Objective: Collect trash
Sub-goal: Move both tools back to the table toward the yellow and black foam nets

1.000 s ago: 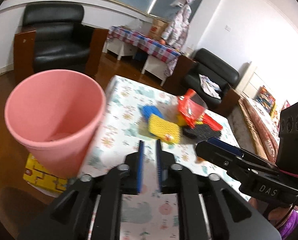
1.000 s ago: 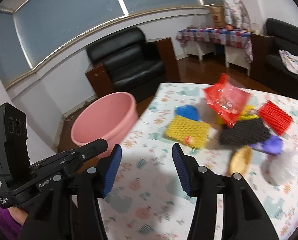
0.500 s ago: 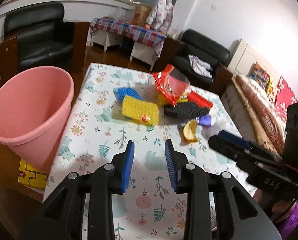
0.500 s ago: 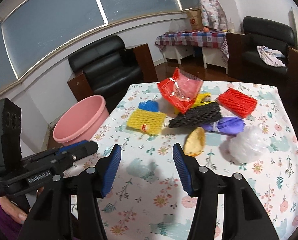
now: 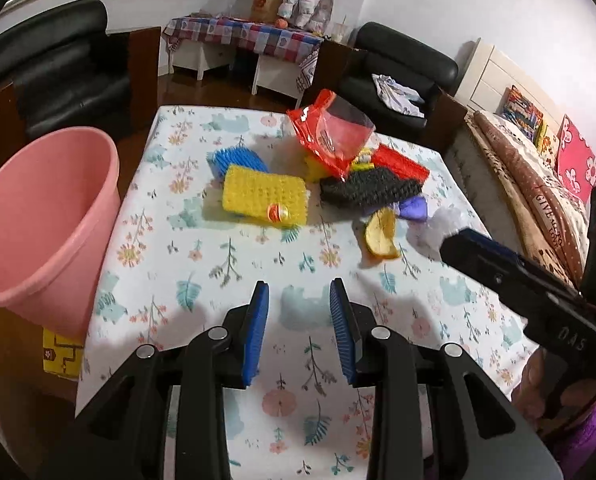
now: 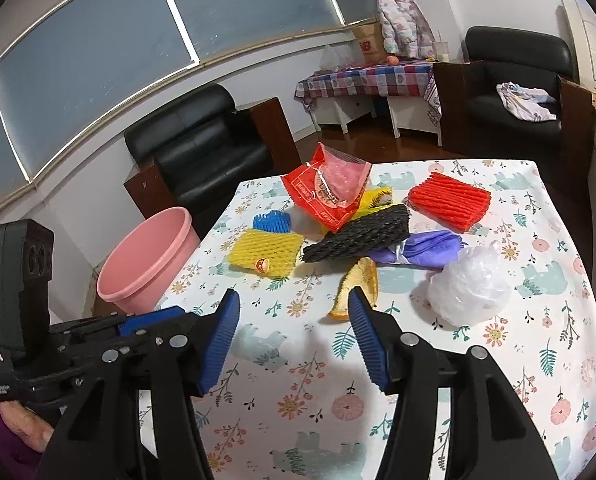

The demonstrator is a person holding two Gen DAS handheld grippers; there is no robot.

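- Floral tablecloth (image 5: 226,256) covers the table that carries the trash, with black armchairs and a checked side table on the wooden floor behind it.
- Trash lies in a loose heap toward the far half of the cloth: a yellow foam net (image 6: 265,254) with a blue foam net (image 6: 272,222) touching its far edge, a red plastic bag (image 6: 325,192) propped over a black foam net (image 6: 357,238), a red foam net (image 6: 449,200) apart on the right, a purple wrapper (image 6: 429,249) against the black net, an orange peel (image 6: 359,286) and a crumpled clear plastic bag (image 6: 471,292) nearest the grippers.
- Pink bin (image 5: 38,224) stands on the floor, touching the table's left edge; a yellow box (image 5: 60,354) sits at its foot.
- Left gripper (image 5: 299,322) hovers over bare cloth short of the heap; its jaws have just been opening, and nothing lies between the 2 blue pads (image 5: 256,336).
- Right gripper (image 6: 294,334) hovers just short of the orange peel, jaws apart and just widened further, with nothing in them.
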